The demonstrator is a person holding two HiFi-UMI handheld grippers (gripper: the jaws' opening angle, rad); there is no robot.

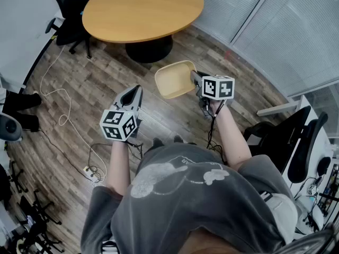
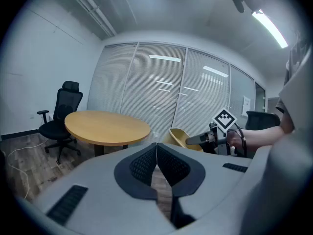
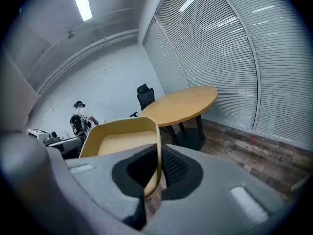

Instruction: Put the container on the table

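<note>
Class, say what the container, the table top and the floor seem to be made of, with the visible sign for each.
Container: probably plastic, matte pale yellow; thin wall, rounded moulded corners.
Table top: wood or wood-look laminate, smooth, evenly tan.
Floor: wood-look planks, grey-brown, with visible grain; laminate or vinyl, hard to tell.
</note>
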